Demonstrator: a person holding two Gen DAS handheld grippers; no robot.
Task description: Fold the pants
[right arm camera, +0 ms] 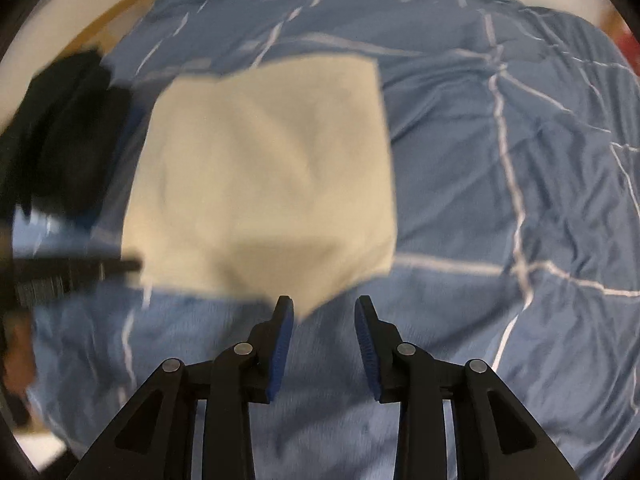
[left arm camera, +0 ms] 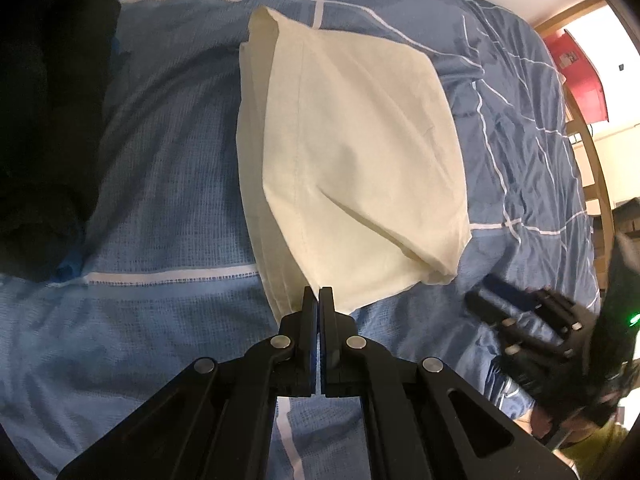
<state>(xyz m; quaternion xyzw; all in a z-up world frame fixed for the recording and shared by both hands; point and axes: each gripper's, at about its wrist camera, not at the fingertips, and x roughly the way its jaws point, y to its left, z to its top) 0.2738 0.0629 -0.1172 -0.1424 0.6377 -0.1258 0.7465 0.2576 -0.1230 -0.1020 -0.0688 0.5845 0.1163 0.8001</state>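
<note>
On the bed, left claw (left arm camera: 319, 294) clamps the cream pants (left arm camera: 352, 152); right claw (right arm camera: 324, 312) gapes empty.

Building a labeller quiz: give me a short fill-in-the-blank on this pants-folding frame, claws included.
1. The folded pants are ____ in colour.
2. The left claw is shut on a near ____ of the pants.
3. The right claw is ____, with nothing between its pads.
4. The pants lie on a ____ bedcover with white lines.

Missing words: cream; corner; open; blue
</note>
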